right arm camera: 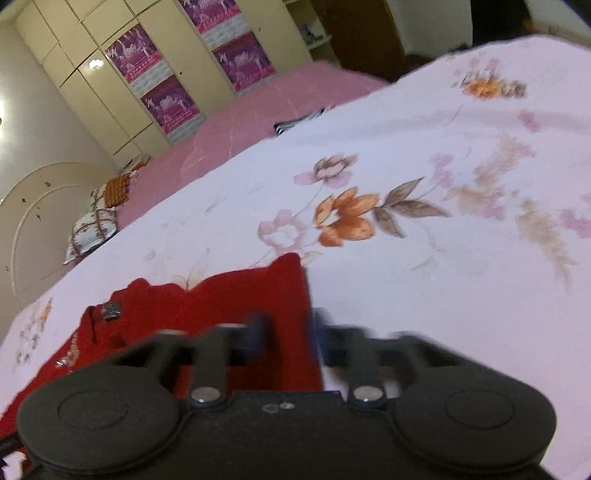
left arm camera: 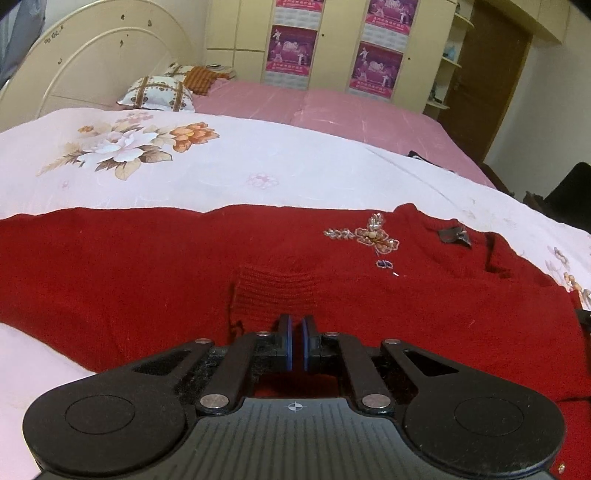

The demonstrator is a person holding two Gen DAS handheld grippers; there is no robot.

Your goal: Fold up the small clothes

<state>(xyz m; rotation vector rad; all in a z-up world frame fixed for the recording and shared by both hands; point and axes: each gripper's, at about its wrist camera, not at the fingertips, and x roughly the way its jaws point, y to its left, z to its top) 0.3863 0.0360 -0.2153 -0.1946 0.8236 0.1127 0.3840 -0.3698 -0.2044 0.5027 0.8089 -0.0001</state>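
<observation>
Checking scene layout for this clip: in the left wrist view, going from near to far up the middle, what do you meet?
Left gripper → red sweater → white floral quilt → pink bedsheet → cream wardrobe with purple posters.

White floral-print quilt (left arm camera: 221, 173) covers near side of bed w/ pink sheet (left arm camera: 332, 107) beyond. Patterned pillow (left arm camera: 157, 94) by cream arched headboard (left arm camera: 96, 62). Purple posters (left arm camera: 293, 48) on cream wardrobe doors (left arm camera: 240, 33).

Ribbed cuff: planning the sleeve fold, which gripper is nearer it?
Left. Left gripper sits right behind the ribbed cuff; right gripper straddles the sweater edge past the neck label.
</observation>
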